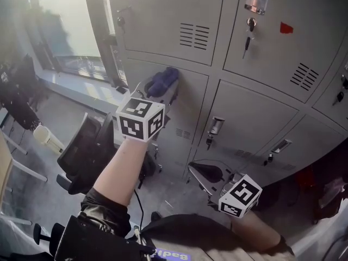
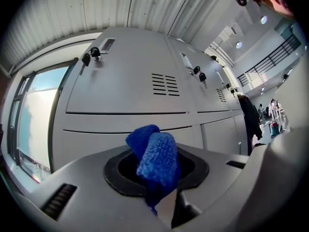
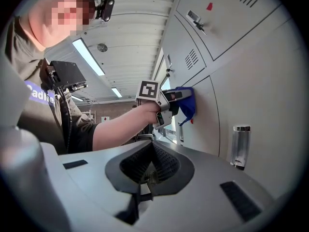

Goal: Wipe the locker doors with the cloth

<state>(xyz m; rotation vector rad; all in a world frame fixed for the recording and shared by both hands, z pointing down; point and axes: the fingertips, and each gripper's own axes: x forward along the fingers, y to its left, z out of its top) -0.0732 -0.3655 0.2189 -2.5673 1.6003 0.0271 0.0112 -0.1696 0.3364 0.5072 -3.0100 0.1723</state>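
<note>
The left gripper (image 2: 157,177) is closed on the blue cloth (image 2: 155,156). The cloth is clamped between the jaws and bulges out ahead of them in two folded lobes. In the right gripper view the cloth (image 3: 186,104) is seen pressed against a grey locker door (image 3: 202,124) directly ahead of the left jaws. The right gripper (image 3: 148,176) is held lower, well apart from the cloth. Its jaws are brought fully together, with nothing between them.

No brand name or door number can be read on the lockers. Black-and-white square markers are carried on each gripper's cube. A red sticker (image 1: 286,28) is fixed to an upper door, and no text can be made out on it. A key (image 1: 247,43) hangs from the lock on the same door. Light lettering on a violet patch (image 1: 173,255) on the person's clothing is cut off by the frame edge. In the head view the left jaw tips are hidden behind the cube and the cloth.
</note>
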